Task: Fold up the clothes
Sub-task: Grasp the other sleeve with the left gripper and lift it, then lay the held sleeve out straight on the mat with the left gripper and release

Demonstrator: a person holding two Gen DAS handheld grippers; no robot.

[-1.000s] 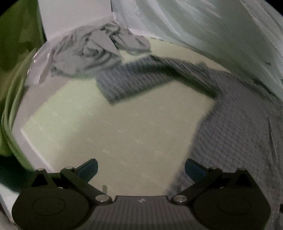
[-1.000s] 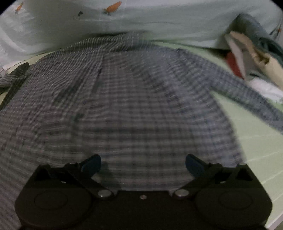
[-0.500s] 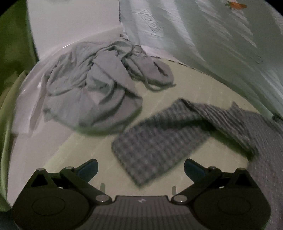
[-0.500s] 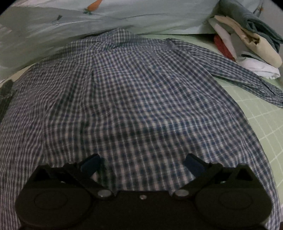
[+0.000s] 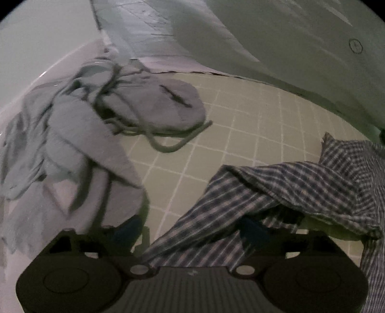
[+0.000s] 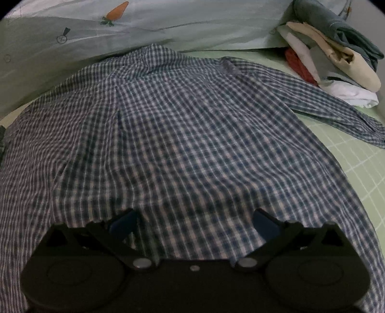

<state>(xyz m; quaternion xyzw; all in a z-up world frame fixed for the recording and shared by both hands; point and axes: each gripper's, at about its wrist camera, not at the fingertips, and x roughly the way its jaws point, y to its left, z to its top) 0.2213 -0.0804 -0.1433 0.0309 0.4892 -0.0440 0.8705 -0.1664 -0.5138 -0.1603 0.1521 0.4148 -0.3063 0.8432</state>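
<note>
A blue-and-white checked shirt (image 6: 192,134) lies spread flat on a green grid mat (image 6: 356,154), collar at the far side. My right gripper (image 6: 193,224) hovers open over the near hem, its blue fingertips wide apart above the cloth. One sleeve (image 6: 336,113) stretches off to the right. In the left wrist view the other sleeve (image 5: 264,187) lies rumpled on the mat (image 5: 240,125), and its cuff end reaches in between the fingers of my open left gripper (image 5: 190,231). The cloth partly covers the right fingertip.
A crumpled grey garment (image 5: 72,149) with loose cords is heaped just left of the left gripper. A stack of folded clothes (image 6: 336,60) sits at the far right beyond the sleeve. A pale sheet (image 6: 168,19) with a carrot print hangs along the back.
The left gripper has moved forward and down to the sleeve, whose cuff now lies between its fingers. The right gripper has settled closer over the hem. Both stay open.
</note>
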